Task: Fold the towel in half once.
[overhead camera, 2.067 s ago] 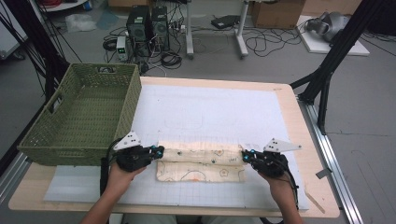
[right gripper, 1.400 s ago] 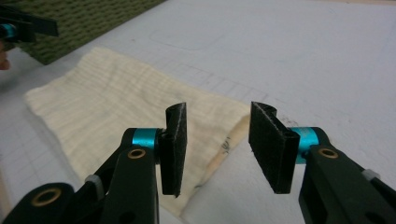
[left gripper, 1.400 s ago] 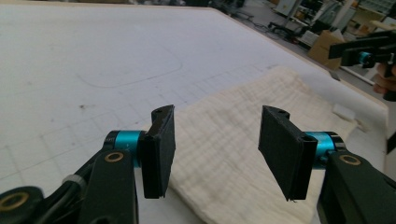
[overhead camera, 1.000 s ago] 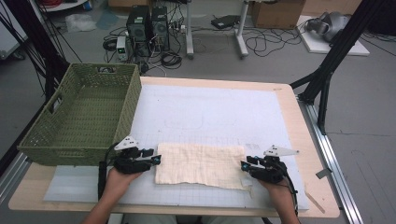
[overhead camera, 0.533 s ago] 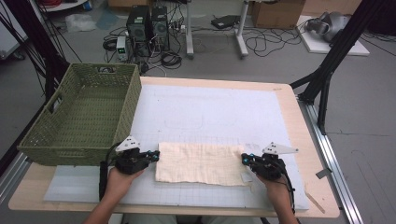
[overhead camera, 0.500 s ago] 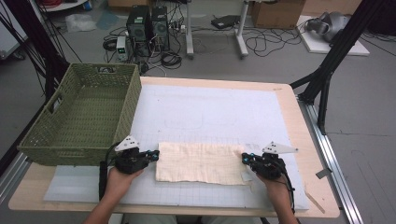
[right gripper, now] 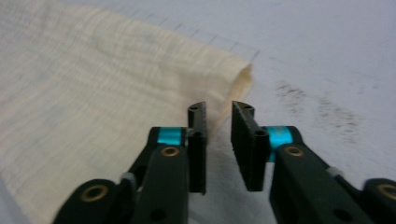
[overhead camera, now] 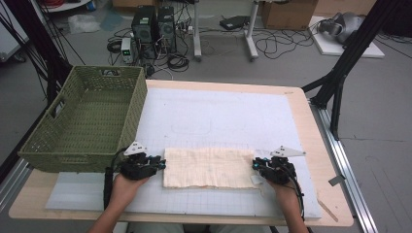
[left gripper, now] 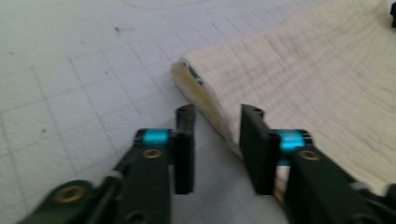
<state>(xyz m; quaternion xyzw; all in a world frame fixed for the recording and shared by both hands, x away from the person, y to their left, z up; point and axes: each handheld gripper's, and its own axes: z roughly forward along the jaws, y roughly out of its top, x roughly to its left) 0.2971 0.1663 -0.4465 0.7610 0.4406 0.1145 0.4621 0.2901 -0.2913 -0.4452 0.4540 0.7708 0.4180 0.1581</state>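
A cream cloth (overhead camera: 209, 167) lies folded into a flat rectangle on the white gridded mat (overhead camera: 218, 116), near the table's front edge. My left gripper (overhead camera: 158, 164) sits at the cloth's left end. In the left gripper view its jaws stand apart, astride the folded edge of the cloth (left gripper: 327, 79), so my left gripper (left gripper: 217, 114) is open. At the cloth's right end is my right gripper (overhead camera: 255, 165). In its own view my right gripper (right gripper: 218, 109) shows a narrow gap, open, just off the corner of the cloth (right gripper: 93, 84).
A green woven basket (overhead camera: 87, 121) stands at the table's left, close behind my left hand. The wooden table edge (overhead camera: 311, 121) runs along the right. Black frame legs, computers and cables are on the floor beyond.
Two seconds ago both grippers held the cloth's far edge up, showing a printed side. They brought it toward the person, laid it flat, and the jaws have let go.
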